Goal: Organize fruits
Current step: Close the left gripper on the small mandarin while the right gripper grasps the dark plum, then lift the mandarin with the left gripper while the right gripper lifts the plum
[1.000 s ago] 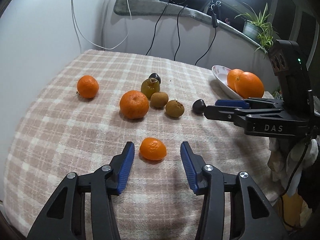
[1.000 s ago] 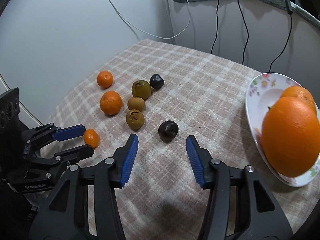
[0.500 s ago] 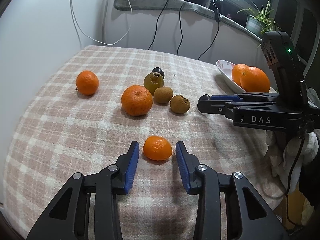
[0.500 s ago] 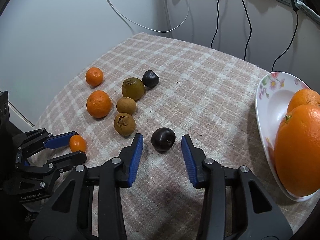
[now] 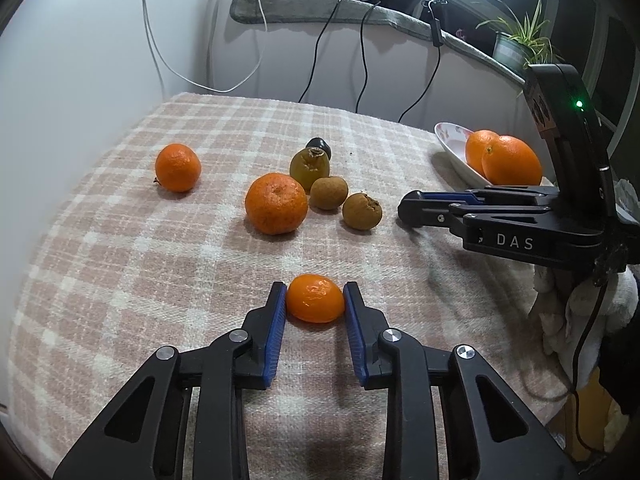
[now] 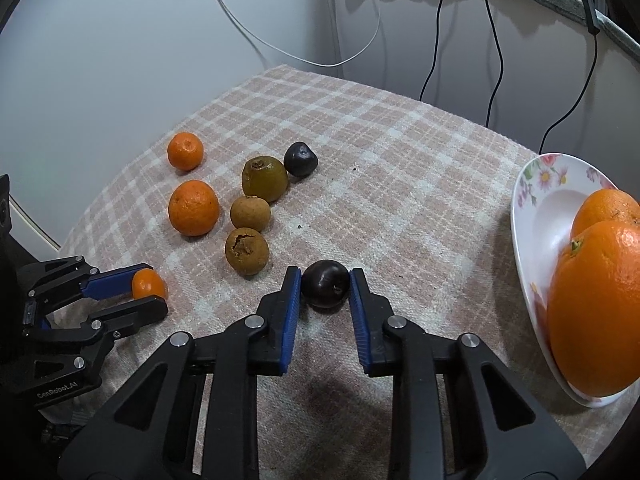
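Note:
My left gripper (image 5: 315, 298) is shut on a small mandarin (image 5: 315, 298) that rests on the checked cloth; it also shows in the right wrist view (image 6: 147, 285). My right gripper (image 6: 325, 286) is shut on a dark plum (image 6: 325, 283) on the cloth; in the left wrist view its fingers (image 5: 420, 210) hide the plum. Loose on the cloth lie a large mandarin (image 5: 276, 203), a smaller mandarin (image 5: 177, 167), a green-brown fruit (image 5: 310, 165), two brown fruits (image 5: 329, 193) (image 5: 361, 211) and a second dark plum (image 6: 300, 159).
A white flowered plate (image 6: 532, 220) at the right table edge holds two big oranges (image 6: 594, 312). Cables hang down the wall behind the table. A ledge with a potted plant (image 5: 516, 44) runs along the back. A white cloth bundle (image 5: 580, 312) hangs at the right.
Both grippers moved forward and closed: the left jaws now clamp the small mandarin, the right jaws now clamp the dark plum. The other fruits have not moved.

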A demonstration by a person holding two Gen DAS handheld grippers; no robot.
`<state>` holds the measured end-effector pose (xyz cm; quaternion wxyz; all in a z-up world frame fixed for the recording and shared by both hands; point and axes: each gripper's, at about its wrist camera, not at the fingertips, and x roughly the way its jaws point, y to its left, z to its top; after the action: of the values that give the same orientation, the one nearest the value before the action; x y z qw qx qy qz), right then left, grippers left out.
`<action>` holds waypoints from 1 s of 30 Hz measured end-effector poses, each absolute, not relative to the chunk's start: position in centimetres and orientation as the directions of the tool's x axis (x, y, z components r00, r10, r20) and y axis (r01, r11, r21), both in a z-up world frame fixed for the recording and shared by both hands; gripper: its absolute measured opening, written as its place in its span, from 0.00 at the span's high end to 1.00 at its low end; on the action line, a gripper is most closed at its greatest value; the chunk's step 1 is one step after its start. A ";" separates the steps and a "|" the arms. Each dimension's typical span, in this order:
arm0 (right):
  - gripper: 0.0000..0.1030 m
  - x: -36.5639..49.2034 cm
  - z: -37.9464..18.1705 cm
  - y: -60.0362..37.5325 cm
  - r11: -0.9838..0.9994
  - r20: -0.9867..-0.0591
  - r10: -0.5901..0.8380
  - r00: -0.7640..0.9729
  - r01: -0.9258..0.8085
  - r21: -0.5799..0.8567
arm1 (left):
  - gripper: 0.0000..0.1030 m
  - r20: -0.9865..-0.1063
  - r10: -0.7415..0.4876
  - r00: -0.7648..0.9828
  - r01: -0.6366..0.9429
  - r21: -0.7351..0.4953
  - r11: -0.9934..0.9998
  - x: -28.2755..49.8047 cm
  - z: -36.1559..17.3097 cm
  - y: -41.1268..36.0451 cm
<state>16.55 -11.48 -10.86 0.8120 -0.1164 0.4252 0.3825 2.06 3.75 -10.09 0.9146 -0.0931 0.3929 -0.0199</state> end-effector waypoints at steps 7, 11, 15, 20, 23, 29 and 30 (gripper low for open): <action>0.76 15.8 -9.2 -12.8 0.681 -0.752 0.548 0.367 -0.717 0.147 | 0.74 -0.696 -0.132 0.706 -0.020 -0.206 0.978 2.2 -9.2 3.7; 0.76 15.2 -8.2 -14.0 0.684 -0.733 0.563 0.381 -0.713 0.155 | 0.74 -0.679 -0.151 0.718 0.003 -0.215 0.977 2.7 -8.4 3.1; 0.76 14.6 -7.1 -15.3 0.691 -0.713 0.576 0.400 -0.704 0.163 | 0.74 -0.660 -0.166 0.732 0.029 -0.213 0.977 3.5 -7.4 2.4; 0.76 14.4 -5.7 -17.4 0.706 -0.684 0.588 0.432 -0.687 0.173 | 0.74 -0.639 -0.193 0.745 0.068 -0.215 0.974 4.7 -6.5 1.4; 0.76 14.4 -4.8 -18.9 0.720 -0.668 0.587 0.457 -0.672 0.174 | 0.74 -0.628 -0.209 0.749 0.090 -0.217 0.972 5.6 -6.1 0.7; 0.76 14.9 -3.6 -22.0 0.757 -0.646 0.571 0.507 -0.630 0.174 | 0.74 -0.609 -0.243 0.755 0.137 -0.216 0.967 7.2 -5.2 -0.9; 0.76 15.0 -3.4 -22.5 0.764 -0.642 0.566 0.516 -0.621 0.175 | 0.74 -0.605 -0.249 0.756 0.145 -0.216 0.966 7.6 -5.1 -1.2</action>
<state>15.02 -22.49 -3.43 0.8699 -0.0386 0.3542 0.3412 7.55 -1.16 -5.06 0.9338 -0.0782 0.3328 -0.1053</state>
